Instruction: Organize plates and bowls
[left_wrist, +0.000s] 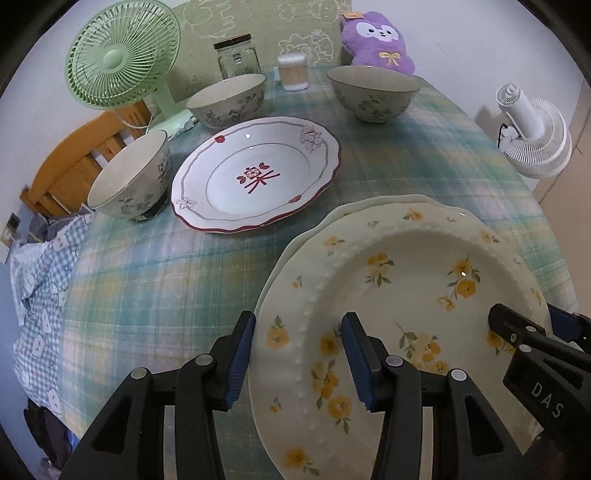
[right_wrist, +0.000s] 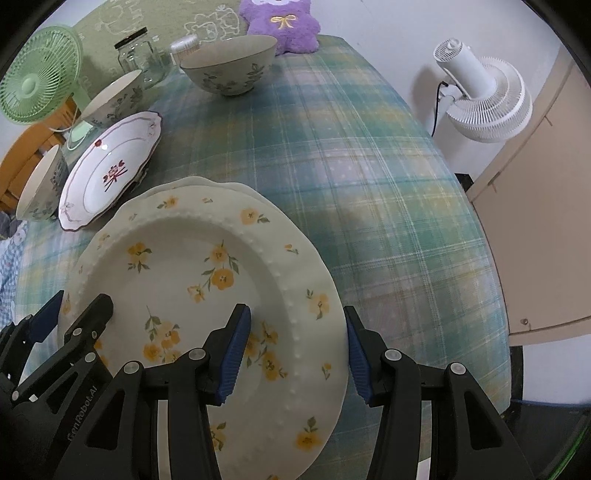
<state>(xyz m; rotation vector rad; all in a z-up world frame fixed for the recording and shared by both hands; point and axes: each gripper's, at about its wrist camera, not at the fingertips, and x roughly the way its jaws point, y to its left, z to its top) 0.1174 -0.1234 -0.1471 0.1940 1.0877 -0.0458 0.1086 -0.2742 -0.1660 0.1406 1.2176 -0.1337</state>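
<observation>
A cream plate with yellow flowers (left_wrist: 402, 295) (right_wrist: 192, 266) lies on top of a second cream plate (left_wrist: 369, 206) at the near side of the table. My left gripper (left_wrist: 298, 356) is open, its fingers astride the plate's left rim. My right gripper (right_wrist: 295, 350) is open, astride the right rim; it also shows in the left wrist view (left_wrist: 532, 325). A white plate with red trim (left_wrist: 255, 173) (right_wrist: 107, 170) lies further back. Three floral bowls stand around it: left (left_wrist: 129, 177), back middle (left_wrist: 227, 98), back right (left_wrist: 373, 92) (right_wrist: 231, 62).
A plaid cloth (left_wrist: 166, 280) covers the table. At the back stand a green fan (left_wrist: 118, 55), a glass jar (left_wrist: 236, 55), a cotton swab tub (left_wrist: 293, 72) and a purple plush toy (left_wrist: 376, 40). A white fan (right_wrist: 484, 99) stands off the table's right edge.
</observation>
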